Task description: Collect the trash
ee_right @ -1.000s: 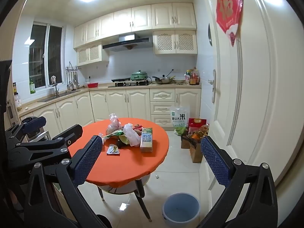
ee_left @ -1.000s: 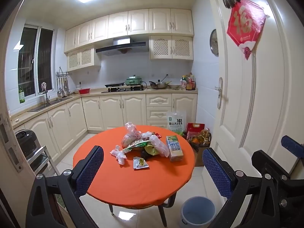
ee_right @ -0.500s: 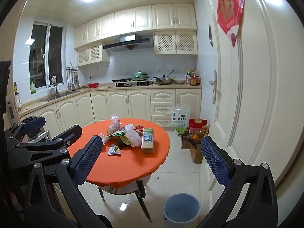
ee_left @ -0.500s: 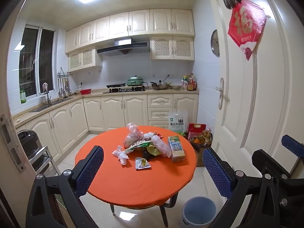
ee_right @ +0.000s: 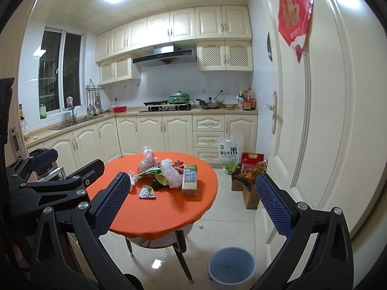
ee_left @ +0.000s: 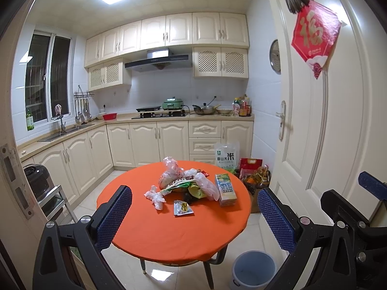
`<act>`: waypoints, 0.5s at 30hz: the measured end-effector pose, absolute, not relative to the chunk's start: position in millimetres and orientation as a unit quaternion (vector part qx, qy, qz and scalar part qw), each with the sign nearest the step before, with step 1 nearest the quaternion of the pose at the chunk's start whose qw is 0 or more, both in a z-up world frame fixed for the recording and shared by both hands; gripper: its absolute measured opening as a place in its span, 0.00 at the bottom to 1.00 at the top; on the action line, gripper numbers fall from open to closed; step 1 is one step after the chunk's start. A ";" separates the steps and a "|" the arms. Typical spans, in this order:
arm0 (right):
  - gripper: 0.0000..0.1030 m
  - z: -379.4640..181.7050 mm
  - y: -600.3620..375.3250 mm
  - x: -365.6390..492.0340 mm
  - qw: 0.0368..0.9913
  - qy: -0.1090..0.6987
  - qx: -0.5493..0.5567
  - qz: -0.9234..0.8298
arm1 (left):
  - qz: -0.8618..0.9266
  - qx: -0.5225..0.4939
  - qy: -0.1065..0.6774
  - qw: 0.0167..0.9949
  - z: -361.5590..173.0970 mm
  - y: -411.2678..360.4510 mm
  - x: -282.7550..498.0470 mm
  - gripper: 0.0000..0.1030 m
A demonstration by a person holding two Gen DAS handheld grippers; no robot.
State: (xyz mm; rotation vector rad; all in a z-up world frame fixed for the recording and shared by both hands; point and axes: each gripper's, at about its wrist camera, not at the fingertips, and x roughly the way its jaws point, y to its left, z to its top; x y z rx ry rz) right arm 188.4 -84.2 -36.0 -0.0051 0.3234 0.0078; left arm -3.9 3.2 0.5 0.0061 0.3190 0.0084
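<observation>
A round table with an orange cloth (ee_left: 150,236) (ee_right: 154,215) stands in the kitchen. On it lies a heap of trash: clear plastic bags (ee_left: 170,174) (ee_right: 169,172), a drink carton (ee_left: 225,189) (ee_right: 189,180), a small snack wrapper (ee_left: 182,208) (ee_right: 146,191) and a crumpled plastic scrap (ee_left: 154,194). A blue-grey bin (ee_left: 254,269) (ee_right: 231,267) stands on the floor by the table's near right side. My left gripper (ee_left: 193,220) and right gripper (ee_right: 191,205) are both open and empty, held well short of the table.
A white door (ee_left: 321,125) stands along the right. A rice bag (ee_left: 226,155) and boxes of groceries (ee_left: 256,181) sit on the floor beyond the table. Cream cabinets line the back and left walls. A step stool (ee_left: 52,199) stands at the left.
Both views have shifted slightly, with the table a little lower and to the right in frame. The grippers stay open and the trash has not moved.
</observation>
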 end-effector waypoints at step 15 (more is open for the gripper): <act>1.00 -35.4 -84.4 187.6 0.987 0.159 -0.003 0.004 | 0.004 0.004 0.155 0.988 3.9 4.0 -7.5 0.99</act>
